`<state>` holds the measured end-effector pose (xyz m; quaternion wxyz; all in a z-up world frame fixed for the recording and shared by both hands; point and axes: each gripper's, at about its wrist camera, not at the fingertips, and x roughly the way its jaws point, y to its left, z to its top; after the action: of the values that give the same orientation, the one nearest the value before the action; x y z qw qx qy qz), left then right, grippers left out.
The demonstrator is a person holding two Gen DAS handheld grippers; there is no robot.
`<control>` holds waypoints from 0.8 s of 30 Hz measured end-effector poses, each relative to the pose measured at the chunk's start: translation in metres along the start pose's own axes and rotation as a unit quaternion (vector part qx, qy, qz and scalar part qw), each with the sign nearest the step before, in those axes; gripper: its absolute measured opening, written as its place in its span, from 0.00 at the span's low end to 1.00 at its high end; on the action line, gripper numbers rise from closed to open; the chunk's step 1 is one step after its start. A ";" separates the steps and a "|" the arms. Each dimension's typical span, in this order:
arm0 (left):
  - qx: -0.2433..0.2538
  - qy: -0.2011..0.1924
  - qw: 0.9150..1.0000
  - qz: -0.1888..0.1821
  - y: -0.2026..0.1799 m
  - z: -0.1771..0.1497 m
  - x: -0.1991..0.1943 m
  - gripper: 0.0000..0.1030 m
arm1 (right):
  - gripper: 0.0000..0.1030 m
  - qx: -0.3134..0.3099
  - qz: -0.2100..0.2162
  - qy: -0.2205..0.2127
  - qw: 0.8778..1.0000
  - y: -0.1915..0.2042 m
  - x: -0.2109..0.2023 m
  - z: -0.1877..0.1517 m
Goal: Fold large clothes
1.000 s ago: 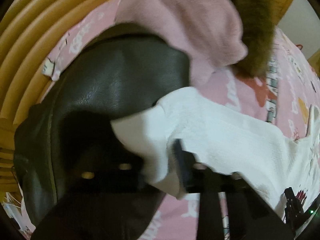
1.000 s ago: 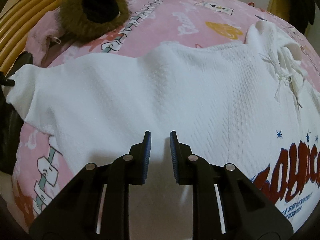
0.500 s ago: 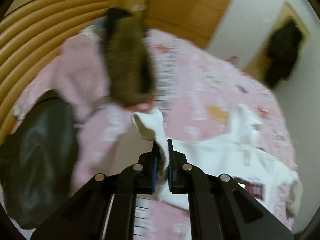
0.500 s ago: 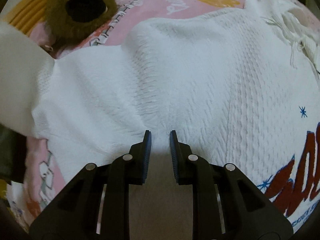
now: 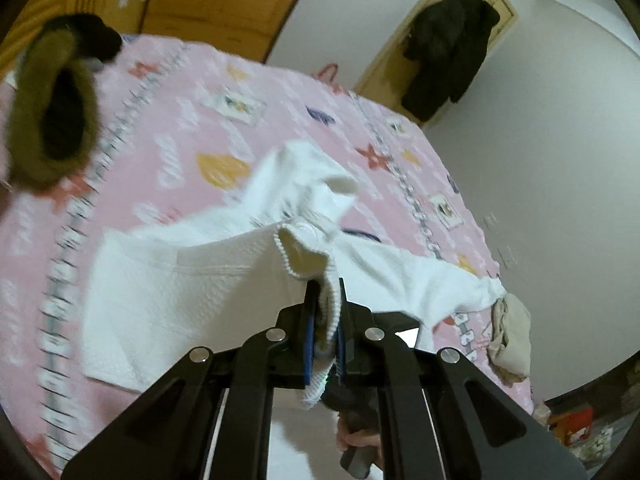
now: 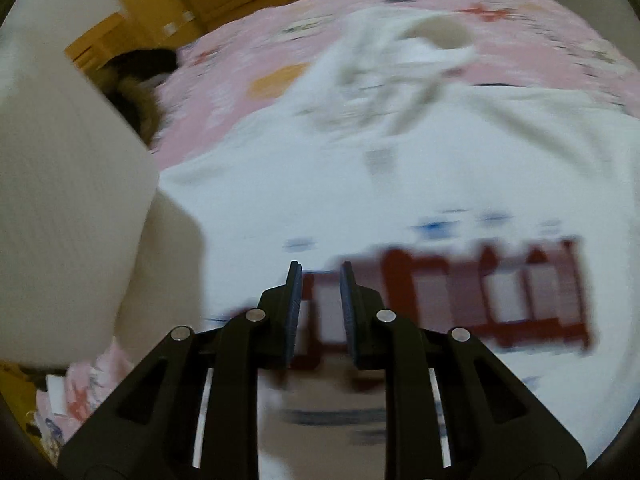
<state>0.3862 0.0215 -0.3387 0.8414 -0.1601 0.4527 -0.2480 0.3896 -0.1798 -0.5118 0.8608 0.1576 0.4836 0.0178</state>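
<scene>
A white textured hooded sweatshirt (image 5: 168,280) lies spread on a pink patterned bed (image 5: 180,120). My left gripper (image 5: 323,316) is shut on its sleeve cuff (image 5: 304,256) and holds the sleeve lifted over the body of the garment. The hood (image 5: 308,176) lies beyond it. In the right wrist view the sweatshirt (image 6: 360,184) fills the frame, with red lettering (image 6: 480,292) on its front and the lifted sleeve (image 6: 72,200) at the left. My right gripper (image 6: 320,284) hovers just above the print, jaws a little apart and empty.
A brown fur-trimmed hood (image 5: 48,120) lies on the bed at the left. A dark coat (image 5: 448,52) hangs on the far wall. A beige cloth (image 5: 512,340) sits at the bed's right edge. Wooden furniture (image 5: 208,4) stands behind the bed.
My left gripper, shut on the cuff, has lifted and carried the sleeve rightward over the garment. My right gripper has slid from the plain white area toward the red print.
</scene>
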 end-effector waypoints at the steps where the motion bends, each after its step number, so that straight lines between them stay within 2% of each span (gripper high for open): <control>1: -0.010 0.012 1.000 -0.003 -0.011 -0.010 0.024 0.07 | 0.18 0.009 -0.014 0.000 1.000 -0.023 -0.005 0.001; 3: -0.024 0.037 0.999 -0.005 -0.025 -0.026 0.065 0.07 | 0.18 0.020 -0.040 0.003 0.999 -0.068 -0.015 -0.004; 7: -0.019 0.093 0.995 0.028 -0.041 -0.063 0.147 0.07 | 0.18 0.028 -0.073 0.010 0.997 -0.137 -0.032 -0.021; 9: -0.009 0.119 0.992 0.041 -0.042 -0.081 0.183 0.07 | 0.18 0.038 -0.077 0.010 0.996 -0.157 -0.038 -0.029; 10: -0.002 0.128 0.990 0.055 -0.039 -0.091 0.195 0.07 | 0.18 0.048 -0.075 0.009 0.996 -0.166 -0.042 -0.033; 13: 0.006 0.150 0.987 0.064 -0.032 -0.111 0.221 0.08 | 0.19 0.060 -0.073 0.016 0.995 -0.178 -0.044 -0.043; 17: 0.029 0.152 0.986 0.058 -0.036 -0.113 0.228 0.11 | 0.19 0.067 -0.064 0.013 0.996 -0.178 -0.046 -0.045; 20: 0.052 0.153 0.985 0.053 -0.041 -0.112 0.213 0.12 | 0.19 0.075 -0.051 0.009 0.996 -0.171 -0.050 -0.039; 24: 0.052 0.146 0.987 0.032 -0.048 -0.101 0.188 0.12 | 0.19 0.051 -0.043 0.008 0.998 -0.146 -0.058 -0.031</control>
<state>0.3759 -0.1282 -0.4980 0.7810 -0.0635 0.5619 -0.2652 0.3151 -0.3214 -0.5206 0.8475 0.1803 0.4974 -0.0422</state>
